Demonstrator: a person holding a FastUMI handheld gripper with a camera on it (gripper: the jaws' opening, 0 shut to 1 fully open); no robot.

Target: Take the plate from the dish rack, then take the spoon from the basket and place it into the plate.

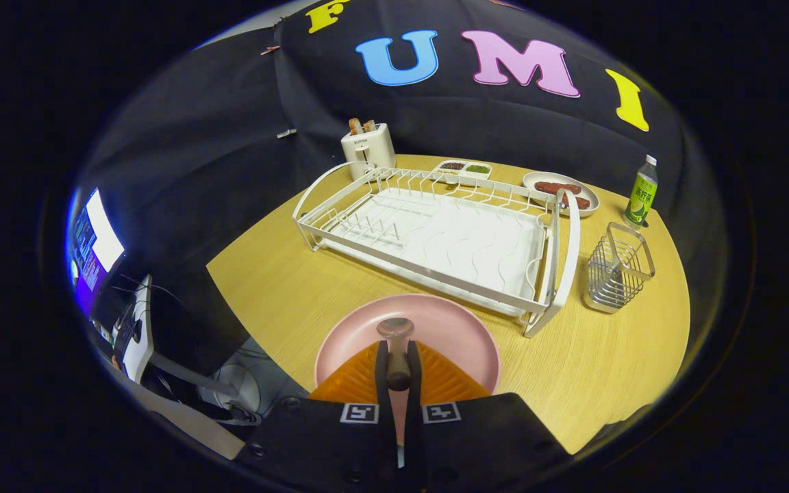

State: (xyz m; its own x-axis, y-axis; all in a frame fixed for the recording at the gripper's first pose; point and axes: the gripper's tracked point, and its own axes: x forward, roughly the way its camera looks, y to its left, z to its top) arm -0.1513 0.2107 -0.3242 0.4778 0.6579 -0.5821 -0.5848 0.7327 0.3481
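A pink plate (449, 329) lies flat on the wooden table, just in front of the white dish rack (435, 236). My gripper (398, 350) hovers over the near part of the plate, shut on the handle of a brown spoon (395, 329). The spoon's bowl pokes out ahead of the fingertips, above the plate's middle; I cannot tell whether it touches the plate. The wire basket (618, 268) stands to the right of the rack and looks empty. The rack holds no dishes.
Behind the rack stand a white toaster (367, 147), a two-compartment dish (464, 168) and a plate with food (561, 189). A green bottle (642, 193) is at the far right. The table edge (257, 329) runs close on the left, with a lit screen (96, 250) beyond it.
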